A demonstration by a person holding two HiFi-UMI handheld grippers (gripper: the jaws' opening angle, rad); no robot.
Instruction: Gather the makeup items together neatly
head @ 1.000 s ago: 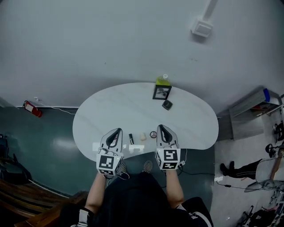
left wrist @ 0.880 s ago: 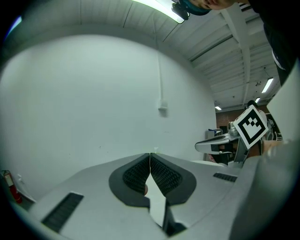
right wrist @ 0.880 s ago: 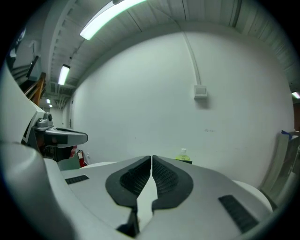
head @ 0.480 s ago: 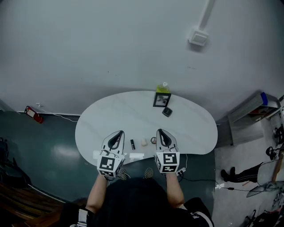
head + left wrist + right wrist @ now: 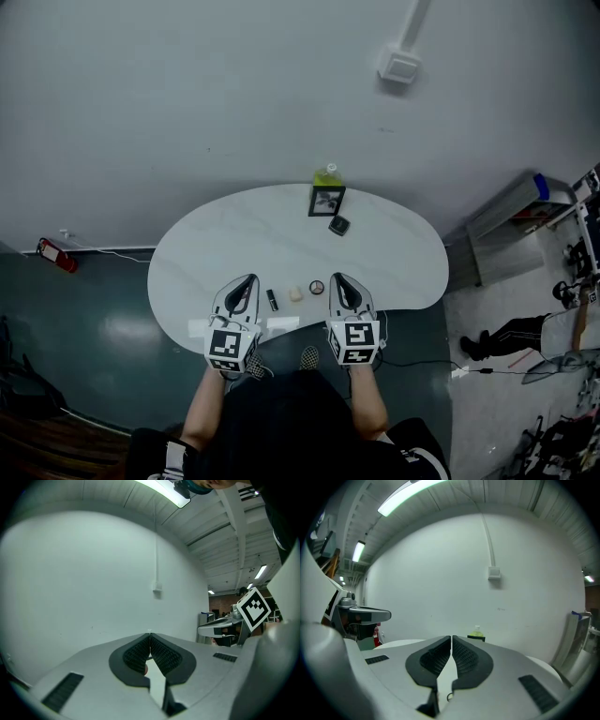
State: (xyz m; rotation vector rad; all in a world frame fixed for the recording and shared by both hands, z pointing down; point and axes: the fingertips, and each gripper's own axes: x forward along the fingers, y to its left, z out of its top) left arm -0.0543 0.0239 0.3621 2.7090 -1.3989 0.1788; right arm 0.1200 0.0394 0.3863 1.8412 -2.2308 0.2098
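On the white table [image 5: 281,239], near its front edge, lie a small black tube [image 5: 272,299], a cream-coloured compact [image 5: 296,293] and a small round dark item [image 5: 317,287] in a row. Farther back stand a framed mirror [image 5: 326,202], a yellow-green bottle [image 5: 326,175] and a small dark square case [image 5: 339,225]. My left gripper [image 5: 247,279] hovers left of the row, shut and empty. My right gripper [image 5: 338,278] hovers just right of the round item, shut and empty. In the right gripper view the jaws meet [image 5: 452,637] and the bottle [image 5: 476,632] shows beyond them.
Two white paper slips [image 5: 281,323] lie at the table's front edge. A wall box [image 5: 399,66] with conduit hangs on the back wall. A red object [image 5: 52,253] lies on the floor at left; a grey cabinet [image 5: 506,220] and a person's legs [image 5: 506,337] are at right.
The head view has shifted, so the table and its items sit a little left and lower in frame. Both grippers stay shut in about the same places near the front edge.
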